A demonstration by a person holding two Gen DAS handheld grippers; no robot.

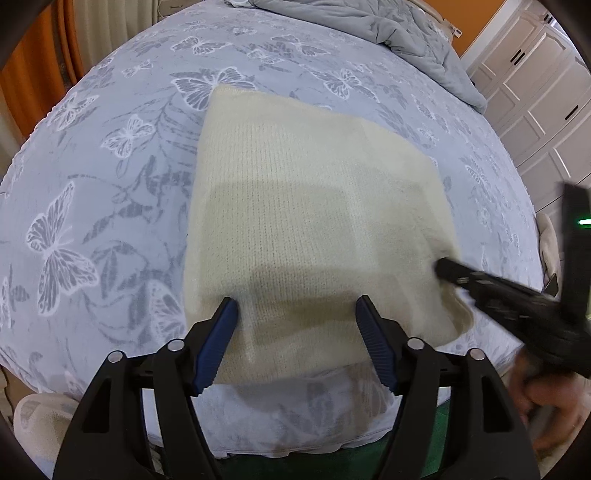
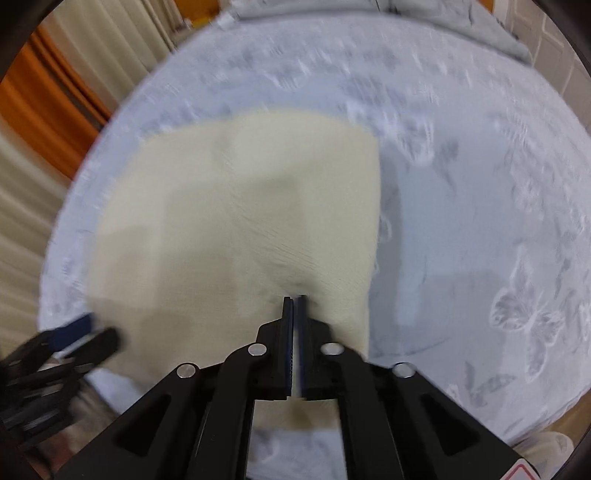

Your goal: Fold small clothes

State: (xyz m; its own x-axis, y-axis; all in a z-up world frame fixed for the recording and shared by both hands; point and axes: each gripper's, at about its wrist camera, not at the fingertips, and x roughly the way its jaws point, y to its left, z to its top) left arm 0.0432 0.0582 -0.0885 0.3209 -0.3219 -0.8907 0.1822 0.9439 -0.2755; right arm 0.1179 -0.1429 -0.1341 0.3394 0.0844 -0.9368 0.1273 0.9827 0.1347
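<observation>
Bed as holder: the bedspread [image 1: 110,177] carries the one task item, a cream knitted garment [image 1: 295,206]; it lies flat at the middle of the left wrist view, its near edge at 6 o'clock close to the mattress edge
Garment shape: roughly four-sided, narrower at its 12 o'clock end, wider toward 6 o'clock; a thicker doubled band shows at its 4 o'clock side
Garment texture: fine ribbed knit, soft and slightly fuzzy; shadows of the tools fall across its lower half
Bedspread texture: pale blue-grey cloth with a raised white butterfly and leaf pattern
Left gripper [image 1: 297,308]: jaws stand wide apart, blue ribbed pads over the garment's near edge at 6 o'clock; nothing pinched between them (contact with the knit cannot be told)
Right gripper [image 2: 294,298]: jaws pressed together at the garment's 4 o'clock side; in its own blurred view a cream sliver shows between the pads, but whether knit is pinched cannot be told
Hand [image 1: 554,410]: holds the right tool at 4 o'clock in the left wrist view
Around: a rumpled grey quilt [image 1: 369,26] at 1 o'clock on the far bed; white panelled cupboards [image 1: 535,99] at 2 o'clock; orange wall [image 1: 22,74] and pale pleated curtain [image 1: 107,29] at 10 to 11 o'clock
In the way: nothing lies on the garment but the two tools
</observation>
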